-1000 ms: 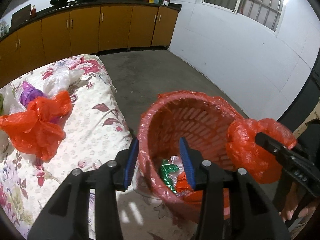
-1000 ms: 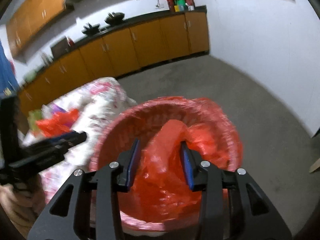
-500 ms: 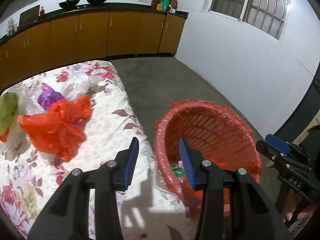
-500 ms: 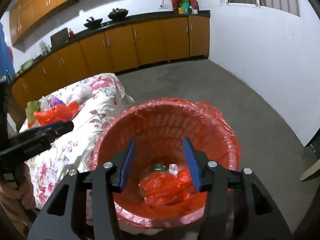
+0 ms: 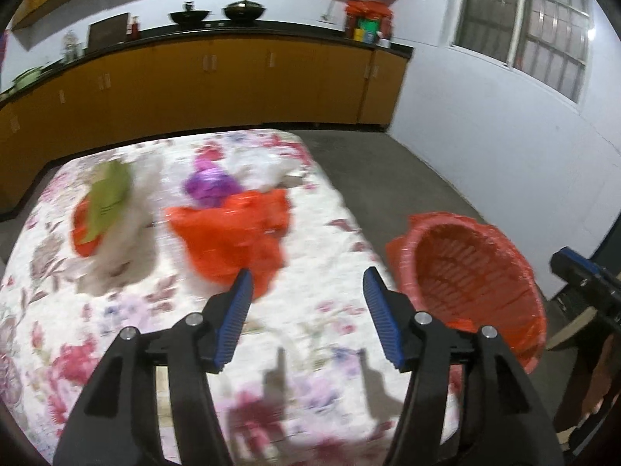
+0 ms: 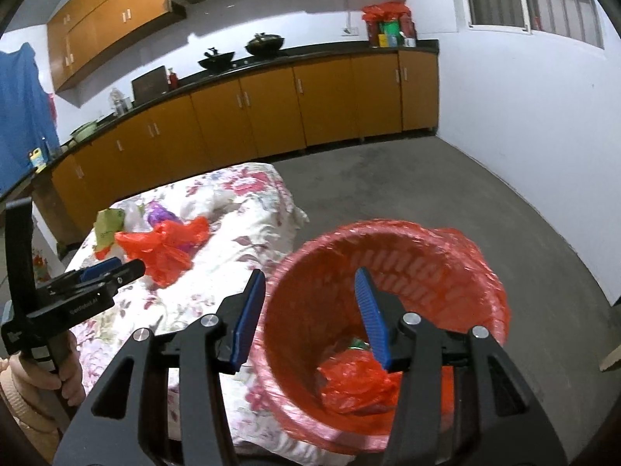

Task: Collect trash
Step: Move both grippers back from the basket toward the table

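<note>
A red basket lined with a red bag (image 5: 477,272) (image 6: 388,295) stands on the floor beside the floral-covered table (image 5: 310,310) (image 6: 240,248). A crumpled red bag (image 6: 357,384) and a green scrap lie inside it. On the cloth lie a red plastic bag (image 5: 233,233) (image 6: 167,244), a purple wrapper (image 5: 209,186), a green piece (image 5: 108,194) and white plastic. My left gripper (image 5: 306,283) (image 6: 112,268) is open and empty over the cloth, just short of the red bag. My right gripper (image 6: 310,287) (image 5: 574,264) is open and empty above the basket's rim.
Orange cabinets with a black counter (image 6: 271,116) run along the back wall, with woks and bottles on top. Grey floor (image 6: 427,194) lies to the right of the table, bounded by a white wall with barred windows (image 5: 543,31).
My right gripper let the red bag fall into the basket and drew back. My left gripper swung left from the basket to over the table, nearer the red bag.
</note>
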### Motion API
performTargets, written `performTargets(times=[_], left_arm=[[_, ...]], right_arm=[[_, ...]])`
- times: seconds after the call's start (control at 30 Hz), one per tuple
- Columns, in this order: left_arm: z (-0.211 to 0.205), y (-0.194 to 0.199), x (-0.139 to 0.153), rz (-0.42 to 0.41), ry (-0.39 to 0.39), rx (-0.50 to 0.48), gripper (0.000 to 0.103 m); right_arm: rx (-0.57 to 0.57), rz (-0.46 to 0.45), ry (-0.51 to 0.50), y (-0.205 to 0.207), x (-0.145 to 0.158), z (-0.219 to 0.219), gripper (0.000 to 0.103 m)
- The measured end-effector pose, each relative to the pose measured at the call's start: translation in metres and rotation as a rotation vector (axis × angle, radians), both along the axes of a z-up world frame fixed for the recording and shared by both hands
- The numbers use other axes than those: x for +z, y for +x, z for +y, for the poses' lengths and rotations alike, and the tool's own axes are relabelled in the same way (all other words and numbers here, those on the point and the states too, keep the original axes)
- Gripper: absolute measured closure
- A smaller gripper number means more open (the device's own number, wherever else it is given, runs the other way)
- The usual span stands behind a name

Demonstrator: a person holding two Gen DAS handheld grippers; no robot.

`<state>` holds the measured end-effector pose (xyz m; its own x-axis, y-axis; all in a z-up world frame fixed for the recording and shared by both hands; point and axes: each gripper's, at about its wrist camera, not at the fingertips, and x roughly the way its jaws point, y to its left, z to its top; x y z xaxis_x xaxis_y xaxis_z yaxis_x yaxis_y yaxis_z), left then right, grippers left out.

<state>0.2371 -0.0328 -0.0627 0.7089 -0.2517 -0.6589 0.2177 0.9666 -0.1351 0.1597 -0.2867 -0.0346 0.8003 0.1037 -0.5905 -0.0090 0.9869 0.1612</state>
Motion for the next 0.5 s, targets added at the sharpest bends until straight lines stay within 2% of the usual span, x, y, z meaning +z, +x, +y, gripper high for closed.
performTargets(times=[0.27,0.5], left_arm=[[0.073,-0.010,-0.005,-0.028,0.064,0.162,0.042],[0.121,-0.006,0.001,-0.045,0.058,0.292,0.042]], right_arm=[[0.099,-0.010,0.047,0.019,0.002,0.046,0.053],[0.197,0.003,0.081,0.047,0.000,0.106,0.054]])
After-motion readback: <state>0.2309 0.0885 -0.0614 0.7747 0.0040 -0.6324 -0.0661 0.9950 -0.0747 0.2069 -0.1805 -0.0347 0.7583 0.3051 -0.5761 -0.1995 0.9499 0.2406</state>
